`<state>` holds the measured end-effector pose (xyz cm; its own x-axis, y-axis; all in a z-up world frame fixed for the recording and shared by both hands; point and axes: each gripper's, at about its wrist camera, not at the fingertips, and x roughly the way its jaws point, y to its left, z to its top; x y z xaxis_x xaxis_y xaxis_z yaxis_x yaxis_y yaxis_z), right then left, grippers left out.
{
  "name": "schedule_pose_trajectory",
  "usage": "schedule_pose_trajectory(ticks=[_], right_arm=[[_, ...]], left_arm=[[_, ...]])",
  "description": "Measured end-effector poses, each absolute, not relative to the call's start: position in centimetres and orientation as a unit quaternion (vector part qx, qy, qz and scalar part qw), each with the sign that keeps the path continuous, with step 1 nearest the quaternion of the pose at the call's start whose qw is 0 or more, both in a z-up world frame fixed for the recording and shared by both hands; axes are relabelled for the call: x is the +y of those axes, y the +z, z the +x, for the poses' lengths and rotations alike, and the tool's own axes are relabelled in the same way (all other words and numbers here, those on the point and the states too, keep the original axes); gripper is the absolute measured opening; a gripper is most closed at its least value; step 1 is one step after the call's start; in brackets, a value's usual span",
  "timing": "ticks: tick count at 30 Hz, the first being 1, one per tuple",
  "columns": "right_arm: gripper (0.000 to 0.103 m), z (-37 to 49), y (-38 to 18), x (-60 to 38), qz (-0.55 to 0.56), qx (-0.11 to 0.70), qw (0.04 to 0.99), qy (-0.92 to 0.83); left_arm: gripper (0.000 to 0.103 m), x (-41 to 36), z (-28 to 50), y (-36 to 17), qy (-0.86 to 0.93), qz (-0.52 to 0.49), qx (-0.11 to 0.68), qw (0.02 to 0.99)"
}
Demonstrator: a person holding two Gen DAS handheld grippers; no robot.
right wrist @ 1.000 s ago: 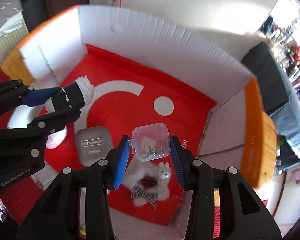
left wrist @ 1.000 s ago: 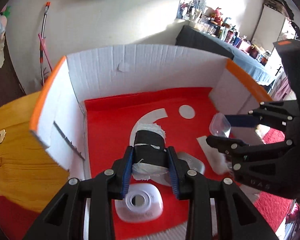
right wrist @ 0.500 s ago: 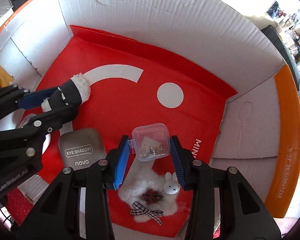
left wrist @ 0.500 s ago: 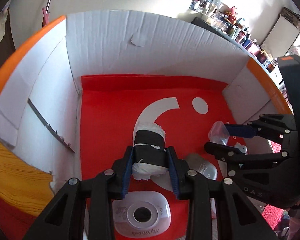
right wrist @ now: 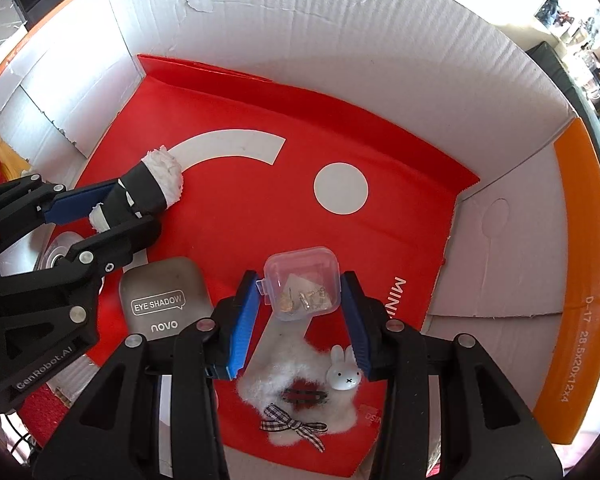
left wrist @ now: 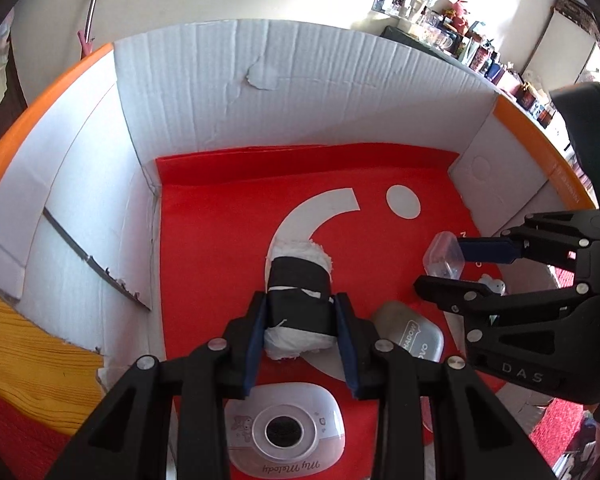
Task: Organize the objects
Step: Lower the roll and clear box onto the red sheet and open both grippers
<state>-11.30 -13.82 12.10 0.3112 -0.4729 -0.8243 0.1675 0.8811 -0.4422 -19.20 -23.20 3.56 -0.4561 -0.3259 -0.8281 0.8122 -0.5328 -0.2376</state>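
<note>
Left gripper (left wrist: pixel 300 334) clamped on the black-taped white roll (left wrist: pixel 298 300) above the red liner in the cardboard box (right wrist: pixel 380 40); at its three o'clock, right gripper (right wrist: pixel 300 312) grasping the clear plastic case (right wrist: pixel 302 282), eyeshadow compact (right wrist: pixel 164 300) between them.

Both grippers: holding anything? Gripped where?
Left gripper clamps the black-taped white roll across its near taped half. Right gripper pinches the small clear plastic case by its two opposite sides. Both are above the box floor.
</note>
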Motion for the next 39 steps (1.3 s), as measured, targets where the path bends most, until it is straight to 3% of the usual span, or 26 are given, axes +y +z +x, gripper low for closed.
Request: schedule_pose_trajectory(ticks=[9,20,39], right_arm=[[0.04,-11.0,12.9,-13.5,-0.131,0.554,0.797,-0.201],[0.044,-10.9,13.5,-13.6,-0.129,0.555,0.796,-0.205],[0.046,-12.0,15.3,-14.4,-0.122,0.549,0.8,-0.212]], left_arm=[[0.035,-23.3,-19.5,3.6,-0.789,0.38,0.32,0.363],[0.045,-23.5,-19.6,3.6,-0.787,0.378,0.322,0.366],[0.047,-23.7,-18.8,3.7,-0.785,0.367,0.333,0.372]])
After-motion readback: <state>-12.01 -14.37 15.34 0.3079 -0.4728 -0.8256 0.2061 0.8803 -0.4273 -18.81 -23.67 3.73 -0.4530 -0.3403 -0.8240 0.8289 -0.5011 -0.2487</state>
